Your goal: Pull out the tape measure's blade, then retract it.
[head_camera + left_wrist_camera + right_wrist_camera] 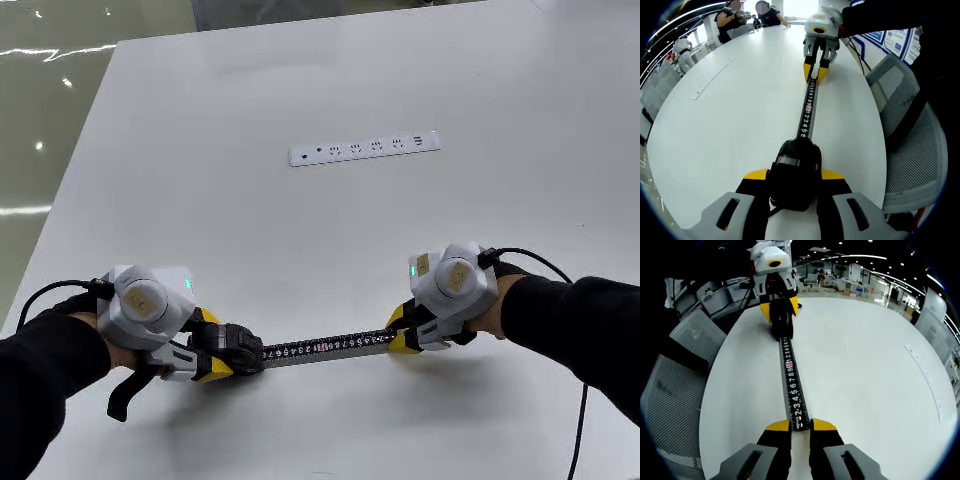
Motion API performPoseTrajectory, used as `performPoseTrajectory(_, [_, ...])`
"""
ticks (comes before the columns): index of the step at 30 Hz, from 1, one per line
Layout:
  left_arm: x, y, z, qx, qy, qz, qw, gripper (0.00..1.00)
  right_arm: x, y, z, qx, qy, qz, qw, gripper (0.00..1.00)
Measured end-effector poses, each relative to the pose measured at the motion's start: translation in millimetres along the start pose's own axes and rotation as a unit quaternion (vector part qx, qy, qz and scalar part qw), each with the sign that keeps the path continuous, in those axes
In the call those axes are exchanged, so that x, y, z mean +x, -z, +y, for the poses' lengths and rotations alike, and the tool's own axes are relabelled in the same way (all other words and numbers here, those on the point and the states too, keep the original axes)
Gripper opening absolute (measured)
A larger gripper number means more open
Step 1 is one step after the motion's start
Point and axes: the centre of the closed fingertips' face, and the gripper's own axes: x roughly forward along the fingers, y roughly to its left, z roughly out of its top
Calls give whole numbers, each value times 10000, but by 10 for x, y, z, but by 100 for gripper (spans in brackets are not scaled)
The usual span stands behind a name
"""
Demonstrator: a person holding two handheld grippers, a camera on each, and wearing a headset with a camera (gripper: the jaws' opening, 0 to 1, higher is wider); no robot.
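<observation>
Head view: on the counter [300, 230], nearer the person than the power strip [365, 148], the blade [325, 347] lies drawn out. Left gripper view: the left claw [795, 175] clamps the tape measure case [795, 162]. Right gripper view: the right claw [801, 426] pinches the blade's tip. The pull-out seems done; retraction remains.

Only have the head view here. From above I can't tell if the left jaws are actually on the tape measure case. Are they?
Observer: Yes. In the left gripper view, the left gripper has both jaws pressed against the sides of the black tape measure case.
Operator: Blade end?
Observer: In the right gripper view, the blade ends between the right gripper's yellow tips, pinched there.
Operator: Anything off the table edge?
Observer: A grey mesh chair stands beside the edge, alongside the blade.
</observation>
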Motion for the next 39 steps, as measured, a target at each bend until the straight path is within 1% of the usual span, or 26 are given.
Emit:
performPoseTrajectory(7, [2, 4, 0, 3, -7, 4, 10000, 29, -3, 9, 3, -14, -3, 12, 10000, 9])
performPoseTrajectory(17, [5, 3, 5, 0, -5, 9, 10000, 29, -52, 89, -22, 24, 12, 51, 10000, 9])
performPoseTrajectory(39, [-1, 2, 3, -16, -5, -1, 10000, 29, -149, 196, -61, 88, 34, 60, 9999, 9])
